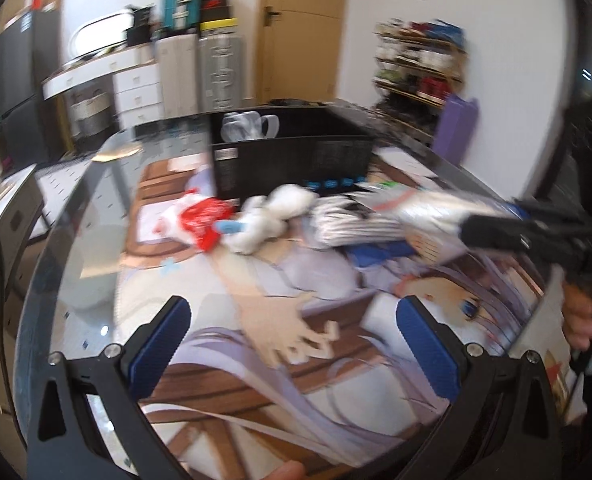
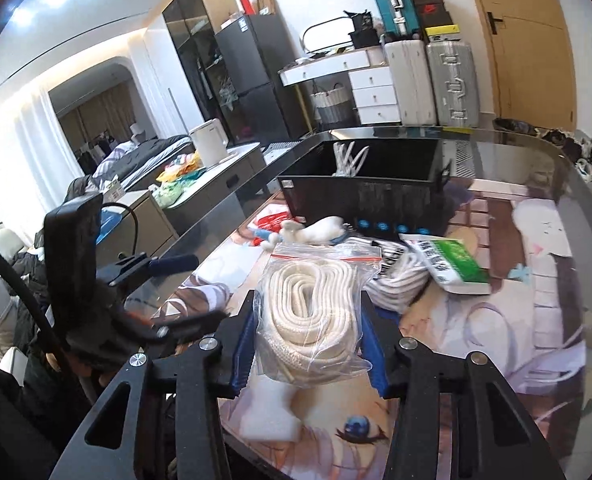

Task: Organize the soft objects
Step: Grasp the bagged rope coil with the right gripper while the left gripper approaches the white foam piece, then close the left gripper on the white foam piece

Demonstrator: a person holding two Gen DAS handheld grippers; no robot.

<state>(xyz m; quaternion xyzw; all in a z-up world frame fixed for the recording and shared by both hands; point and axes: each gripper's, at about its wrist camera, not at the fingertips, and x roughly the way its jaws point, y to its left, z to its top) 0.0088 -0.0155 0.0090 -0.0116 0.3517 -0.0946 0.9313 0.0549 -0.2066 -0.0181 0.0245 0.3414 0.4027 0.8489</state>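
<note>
Two grippers: right gripper point(image 2: 310, 354) fingers clamp bagged rope point(image 2: 312, 316), frame centre; left gripper point(image 1: 293, 344) fingers spread, empty. Plush toy point(image 2: 328, 230), green packet point(image 2: 452, 264) sit before black bin point(image 2: 360, 188). Left view blurred.

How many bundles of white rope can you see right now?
3: a bagged rope coil held in the right claw, a rope bundle on the mat behind it, and rope inside the black box. More may be hidden.

My left gripper point(image 1: 296, 344) hangs open above the printed mat point(image 1: 279, 280); a white plush toy point(image 1: 271, 216) lies near a black bin point(image 1: 296, 160).
</note>
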